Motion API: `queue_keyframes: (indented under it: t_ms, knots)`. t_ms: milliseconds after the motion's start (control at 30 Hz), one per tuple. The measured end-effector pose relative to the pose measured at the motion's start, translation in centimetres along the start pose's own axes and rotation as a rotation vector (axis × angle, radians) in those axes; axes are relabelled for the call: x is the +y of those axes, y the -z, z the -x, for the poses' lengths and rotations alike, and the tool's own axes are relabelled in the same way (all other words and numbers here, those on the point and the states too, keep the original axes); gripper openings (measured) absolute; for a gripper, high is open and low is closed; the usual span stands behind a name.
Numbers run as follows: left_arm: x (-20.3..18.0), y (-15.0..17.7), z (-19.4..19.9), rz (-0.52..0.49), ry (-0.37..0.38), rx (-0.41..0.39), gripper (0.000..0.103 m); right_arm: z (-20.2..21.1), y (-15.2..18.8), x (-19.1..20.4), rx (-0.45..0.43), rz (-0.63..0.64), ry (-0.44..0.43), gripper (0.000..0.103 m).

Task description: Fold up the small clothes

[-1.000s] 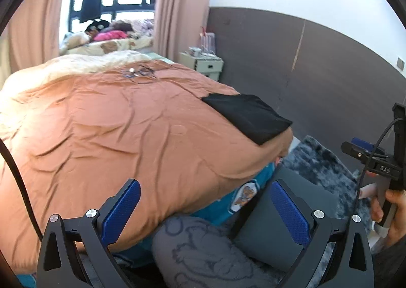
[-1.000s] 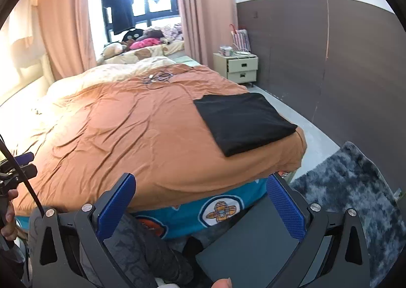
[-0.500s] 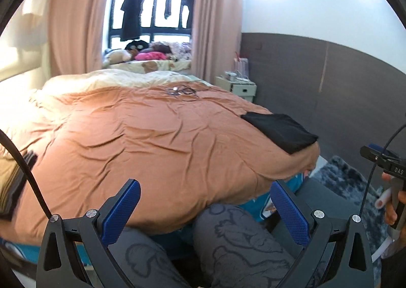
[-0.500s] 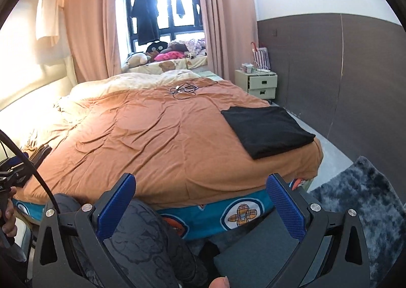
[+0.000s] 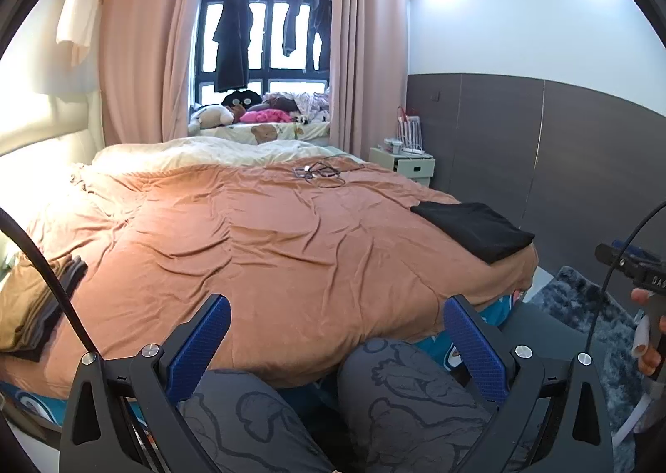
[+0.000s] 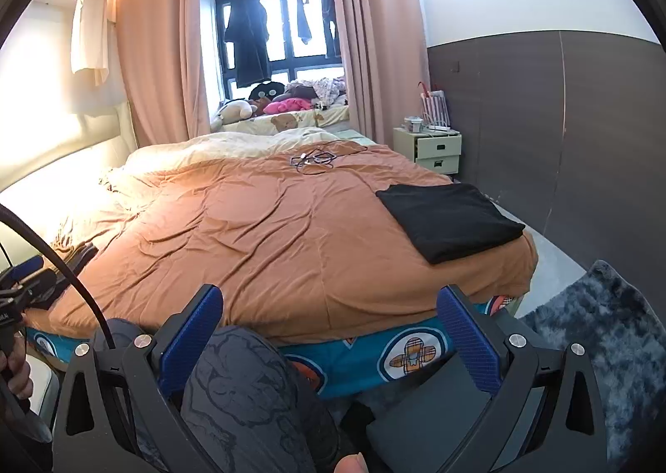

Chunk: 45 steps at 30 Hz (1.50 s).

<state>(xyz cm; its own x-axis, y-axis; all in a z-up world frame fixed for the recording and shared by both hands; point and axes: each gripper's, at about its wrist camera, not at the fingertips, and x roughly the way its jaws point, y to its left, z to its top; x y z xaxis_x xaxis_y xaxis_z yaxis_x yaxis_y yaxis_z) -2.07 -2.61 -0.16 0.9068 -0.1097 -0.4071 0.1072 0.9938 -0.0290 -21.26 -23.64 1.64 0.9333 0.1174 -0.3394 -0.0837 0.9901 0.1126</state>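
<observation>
We're holding both tools off the bed (image 5: 270,240), above our knees: left tool (image 5: 333,331) and right tool (image 6: 329,327) are both sitting released, gripping nothing. Folded black garment (image 6: 449,219) is lying flat at the bed's near right corner. Brown folded stack (image 5: 37,302) is sitting at the left edge, well apart.

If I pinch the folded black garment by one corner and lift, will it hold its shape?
Probably not. The folded black garment looks like soft, thin cloth in layers, so it would likely droop and unfold. It seems light. On the wrinkled orange duvet, pushing may bunch it rather than slide it.
</observation>
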Motion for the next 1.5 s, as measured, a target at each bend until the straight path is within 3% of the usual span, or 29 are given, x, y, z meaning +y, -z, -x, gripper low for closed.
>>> queue_keyframes:
  t_ms: [1500]
  knots:
    - [1.5, 0.2, 4.4, 0.063, -0.025, -0.047, 0.103, 1.5, 1.2, 3.0, 0.001, -0.034, -0.028, 0.103]
